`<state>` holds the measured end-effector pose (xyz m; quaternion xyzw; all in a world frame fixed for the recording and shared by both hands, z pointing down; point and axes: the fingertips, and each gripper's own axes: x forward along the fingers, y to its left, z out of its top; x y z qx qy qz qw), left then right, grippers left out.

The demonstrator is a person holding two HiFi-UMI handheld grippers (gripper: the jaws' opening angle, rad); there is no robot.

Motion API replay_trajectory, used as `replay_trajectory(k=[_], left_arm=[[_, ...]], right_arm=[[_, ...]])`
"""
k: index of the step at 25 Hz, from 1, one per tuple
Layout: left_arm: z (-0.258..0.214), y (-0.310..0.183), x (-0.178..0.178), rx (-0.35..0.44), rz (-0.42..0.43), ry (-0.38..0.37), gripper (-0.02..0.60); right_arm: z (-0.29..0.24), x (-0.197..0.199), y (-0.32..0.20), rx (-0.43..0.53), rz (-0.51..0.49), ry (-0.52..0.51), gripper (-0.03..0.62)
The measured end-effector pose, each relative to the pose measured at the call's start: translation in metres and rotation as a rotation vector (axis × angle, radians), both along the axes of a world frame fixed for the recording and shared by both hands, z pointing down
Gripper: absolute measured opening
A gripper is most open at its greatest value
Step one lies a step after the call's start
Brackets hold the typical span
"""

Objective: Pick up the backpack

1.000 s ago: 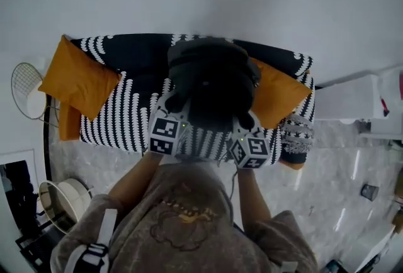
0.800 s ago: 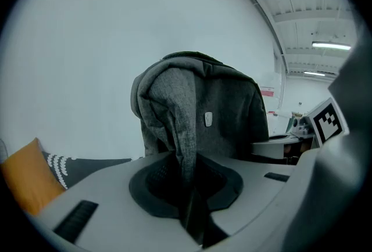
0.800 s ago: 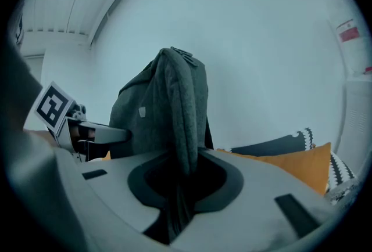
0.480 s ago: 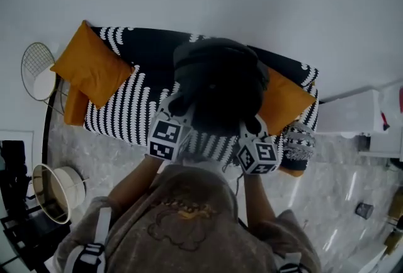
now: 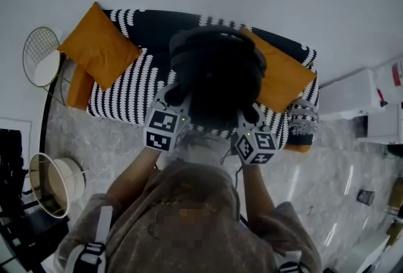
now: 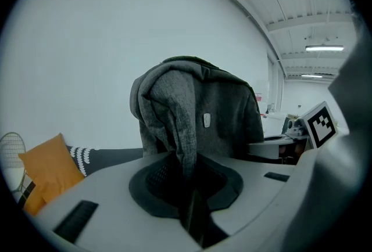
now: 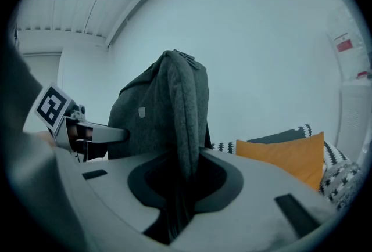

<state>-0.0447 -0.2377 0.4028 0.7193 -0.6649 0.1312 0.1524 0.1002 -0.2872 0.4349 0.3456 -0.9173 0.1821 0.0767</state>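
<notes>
Both grippers are clamped on the backpack [image 5: 217, 73], one on each shoulder strap. Left gripper [image 5: 175, 97]: in its own view the jaws are closed on a grey strap [image 6: 181, 129] that runs up from between them to the pack body. Right gripper [image 5: 247, 116]: same condition, jaws pressed onto the other strap [image 7: 187, 117]. I read the dark grey backpack as hanging upright between the two grippers, in front of the person's chest, with the black-and-white patterned sofa [image 5: 123, 99] beyond it. Whether its base touches the seat I cannot tell. One orange cushion [image 5: 97, 45] lies at the sofa's left end; a second cushion [image 5: 286, 80] sits just right of the pack.
</notes>
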Motion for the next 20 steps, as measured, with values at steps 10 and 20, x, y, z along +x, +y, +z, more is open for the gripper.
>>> replay_trajectory(k=[10, 20], left_arm=[[-0.020, 0.124, 0.019, 0.006, 0.015, -0.011, 0.055], [-0.037, 0.216, 0.062, 0.032, 0.002, -0.031, 0.054]], right_arm=[[-0.017, 0.019, 0.126, -0.019, -0.004, -0.005, 0.058], [-0.035, 0.059, 0.212, -0.009, -0.041, -0.028, 0.058]])
